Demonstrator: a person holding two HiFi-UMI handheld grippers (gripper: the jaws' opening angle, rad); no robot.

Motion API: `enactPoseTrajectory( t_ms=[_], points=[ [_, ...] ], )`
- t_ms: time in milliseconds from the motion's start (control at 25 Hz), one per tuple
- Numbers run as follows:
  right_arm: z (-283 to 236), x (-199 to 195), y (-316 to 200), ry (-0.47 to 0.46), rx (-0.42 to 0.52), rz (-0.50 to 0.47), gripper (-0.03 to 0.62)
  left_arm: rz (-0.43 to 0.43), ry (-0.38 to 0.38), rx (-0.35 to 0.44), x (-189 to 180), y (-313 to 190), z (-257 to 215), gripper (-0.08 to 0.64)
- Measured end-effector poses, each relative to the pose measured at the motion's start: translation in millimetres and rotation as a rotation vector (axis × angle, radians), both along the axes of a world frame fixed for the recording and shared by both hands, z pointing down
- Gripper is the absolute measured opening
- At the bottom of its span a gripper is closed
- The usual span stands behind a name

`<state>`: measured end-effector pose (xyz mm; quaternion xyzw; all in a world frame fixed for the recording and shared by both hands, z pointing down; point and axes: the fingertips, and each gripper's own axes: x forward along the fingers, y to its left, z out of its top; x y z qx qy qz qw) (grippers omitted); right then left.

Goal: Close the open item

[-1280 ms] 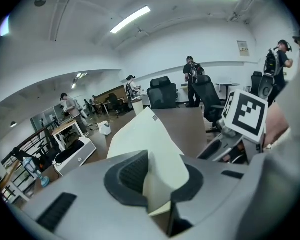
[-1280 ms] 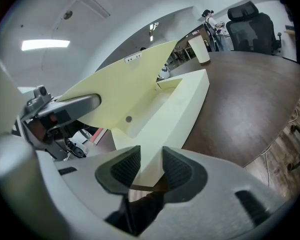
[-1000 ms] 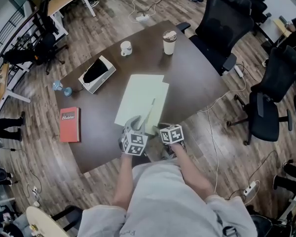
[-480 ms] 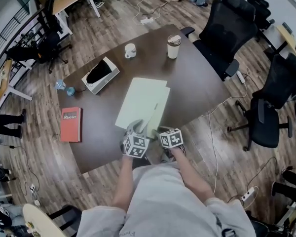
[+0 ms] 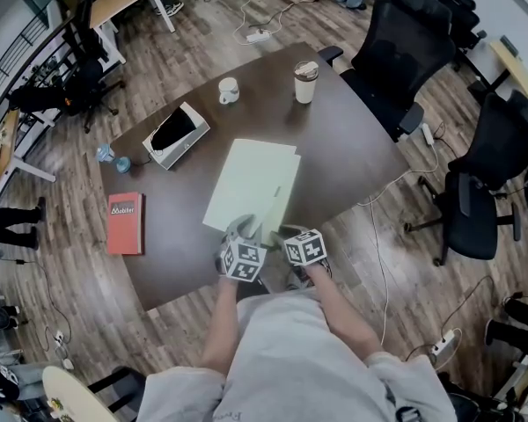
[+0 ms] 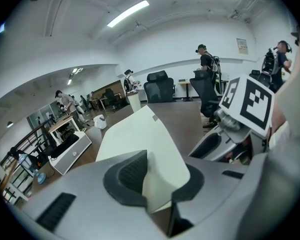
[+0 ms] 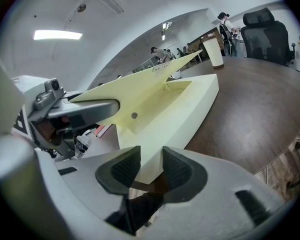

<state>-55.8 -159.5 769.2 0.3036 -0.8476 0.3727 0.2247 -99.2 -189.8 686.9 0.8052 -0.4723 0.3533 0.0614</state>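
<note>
Head view, desk [image 5: 352, 143]: dark, smooth; plank floor [image 5: 202, 42].
Box [image 5: 251, 183]: pale card, lid [image 6: 135, 134] ajar.
Jaws: left gripper [image 6: 157, 180] clamps lid, right gripper [image 7: 151, 167] box.

Right gripper [image 7: 151, 166] clamped on a pale yellow box [image 7: 190, 111]
Its two black pads press on either side of the box's near corner. The lid [image 7: 140, 84] slants up, open, above the tray (a small round snap shows inside). The box sits on a dark brown table [image 7: 260, 99], with a paper cup [image 7: 213, 51] far behind.
</note>
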Motion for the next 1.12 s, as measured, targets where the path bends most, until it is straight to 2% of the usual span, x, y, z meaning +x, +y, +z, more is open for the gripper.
enactPoseTrajectory(
  t_ms=[160,240,320,480,640,840,960,1120],
  points=[
    [-13,4,-7,-0.039,0.046,0.016,0.127,0.018,-0.052,0.010,-2,1,5,0.049],
    [-25,9,-18,-0.109,0.054,0.072,0.128,0.021,-0.076,0.018,-3,0,5,0.051],
    [-41,14,-29,-0.222,0.043,0.139,0.135,0.021,-0.089,0.026,-2,-1,5,0.051],
    [-74,13,-39,-0.428,0.006,0.217,0.137,0.025,-0.113,0.038,0,-1,8,0.052],
    [-89,-2,-38,-0.524,-0.052,0.220,0.155,0.044,-0.149,0.041,1,1,13,0.054],
    [-94,-11,-37,-0.667,-0.180,0.284,0.158,0.049,-0.155,0.045,3,2,12,0.054],
    [-94,-14,-38,-0.682,-0.207,0.283,0.153,0.061,-0.159,0.045,5,3,13,0.055],
    [-92,-18,-35,-0.674,-0.234,0.276,0.074,0.065,-0.163,0.051,5,4,15,0.062]
  ],
)
